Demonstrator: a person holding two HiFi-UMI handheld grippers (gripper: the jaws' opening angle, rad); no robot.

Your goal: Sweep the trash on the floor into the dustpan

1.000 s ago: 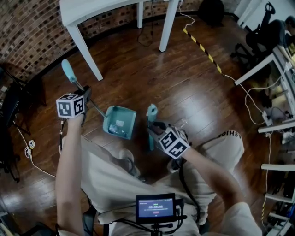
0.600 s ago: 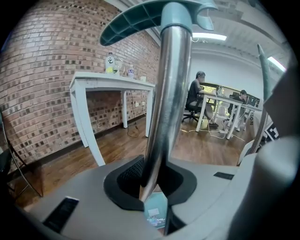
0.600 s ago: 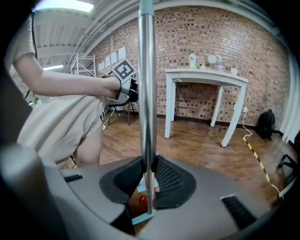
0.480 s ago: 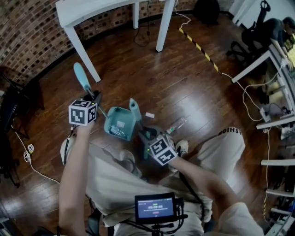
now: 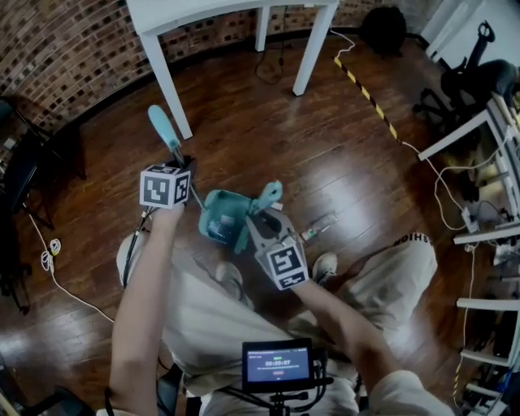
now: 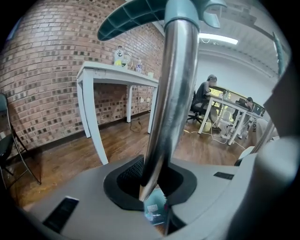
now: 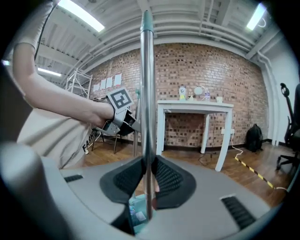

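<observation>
Two grey hand-held tools with jaws: the left gripper (image 6: 150, 185) and the right gripper (image 7: 146, 183), with one square-marker cube (image 5: 165, 186) on each (two cubes in all). One teal plastic dustpan (image 5: 219, 215). One metal-handled teal broom (image 7: 147, 93). One clear wrapper (image 5: 318, 225) on the wooden floor (image 5: 244, 114), right of the dustpan. One white surface (image 5: 162, 12), far. One yellow-and-black striped strip (image 5: 366, 89), far right. One small dark screen (image 5: 279, 366), near.

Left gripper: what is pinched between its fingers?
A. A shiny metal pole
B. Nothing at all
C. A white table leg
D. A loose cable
A: in the left gripper view, the left gripper has its fingers closed on the dustpan handle, a shiny metal pole running up between them.
</observation>
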